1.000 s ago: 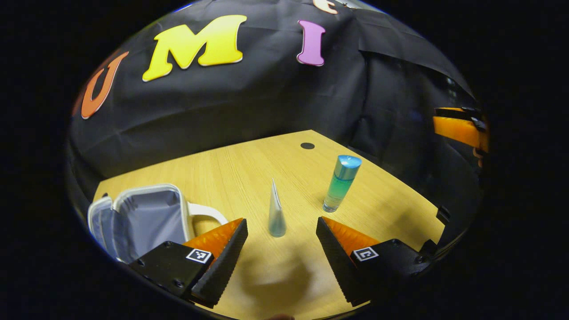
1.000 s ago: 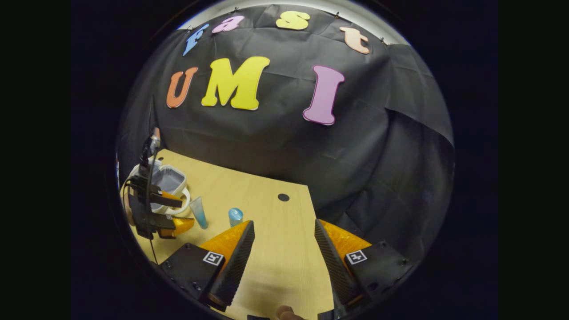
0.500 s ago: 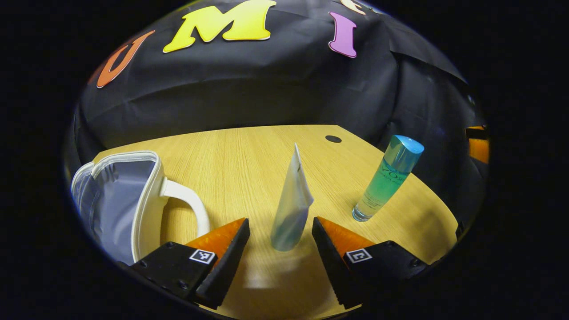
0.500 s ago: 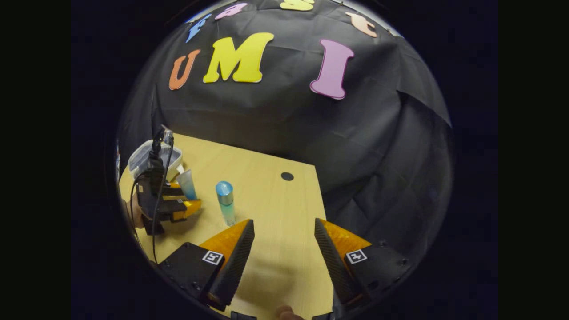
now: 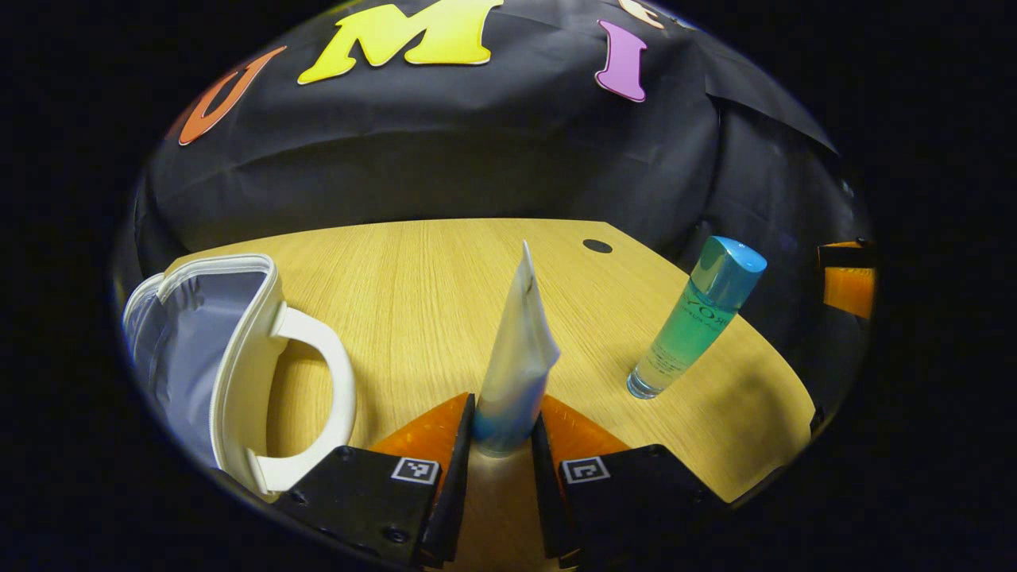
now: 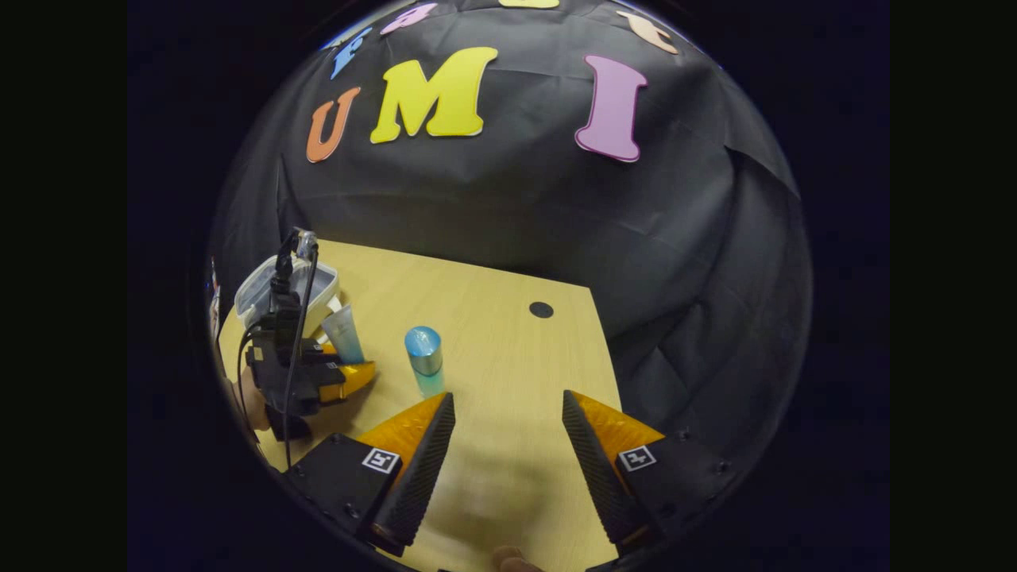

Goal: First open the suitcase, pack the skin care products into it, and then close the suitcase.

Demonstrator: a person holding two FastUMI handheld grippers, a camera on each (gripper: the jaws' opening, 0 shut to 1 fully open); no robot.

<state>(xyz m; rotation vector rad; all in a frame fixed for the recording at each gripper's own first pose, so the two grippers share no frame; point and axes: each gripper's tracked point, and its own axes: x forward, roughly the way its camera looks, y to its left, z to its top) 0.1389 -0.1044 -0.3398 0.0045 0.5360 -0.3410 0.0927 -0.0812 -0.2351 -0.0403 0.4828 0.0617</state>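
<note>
The table [image 5: 413, 286] is matt pale wood grain, the bottle [image 5: 693, 318] glossy clear plastic, the tube [image 5: 515, 357] seemingly soft satin plastic, the suitcase [image 5: 238, 349] smooth white-trimmed.

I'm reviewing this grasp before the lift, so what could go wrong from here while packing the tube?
1. The left gripper pinches the tube only near its cap end, so the tall soft body may sag or swing when lifted.
2. The bottle stands close by on the table; a swing toward it could topple it.
3. The suitcase has a raised rim and handle that the tube could catch on.
</note>
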